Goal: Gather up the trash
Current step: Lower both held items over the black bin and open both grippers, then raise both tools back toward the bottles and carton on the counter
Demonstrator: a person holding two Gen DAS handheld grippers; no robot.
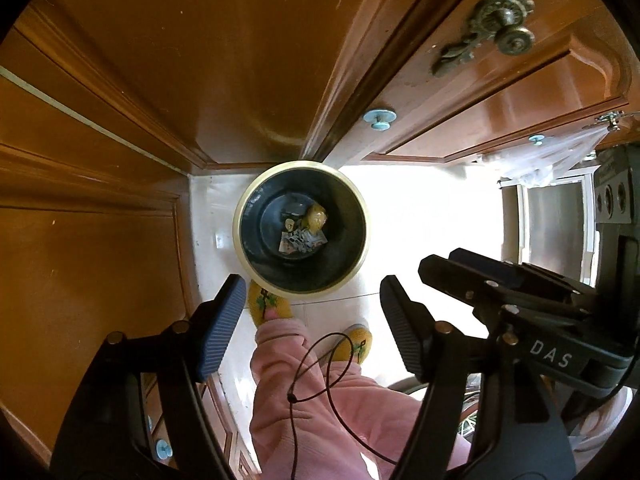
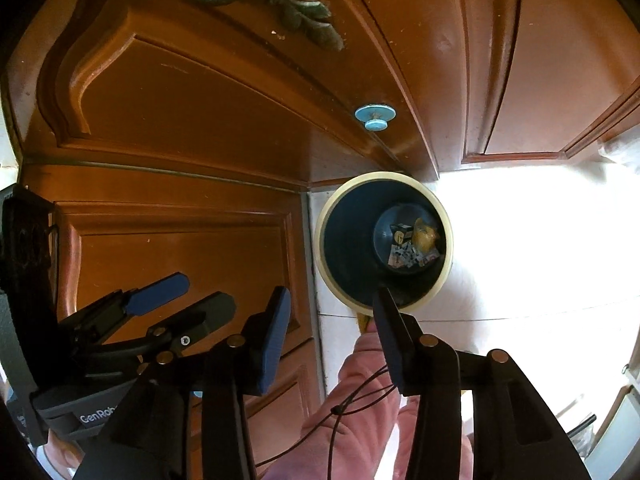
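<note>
A round bin (image 1: pixel 344 200) with a cream rim and dark inside stands on the pale floor in the corner of wooden cabinets. At its bottom lie a yellowish crumpled wad (image 1: pixel 316 216) and printed paper scraps (image 1: pixel 298 242). My left gripper (image 1: pixel 312 320) hangs above the bin's near edge, pointing straight down, open wide, nothing between its blue pads. My right gripper (image 1: pixel 444 262) is just to its right. In the right wrist view the bin (image 2: pixel 348 248), the wad (image 2: pixel 424 236) and the scraps (image 2: pixel 404 258) show ahead; my right gripper (image 2: pixel 332 328) is open and empty, the left gripper (image 2: pixel 200 292) beside it.
Brown cabinet doors (image 1: pixel 180 60) close in on the far and left sides, with blue knobs (image 1: pixel 378 117) and an ornate metal handle (image 1: pixel 504 32). A person's pink-clad leg (image 1: pixel 312 400) and yellow slippers (image 1: pixel 268 304) stand by the bin. A thin black cord (image 1: pixel 320 360) loops below.
</note>
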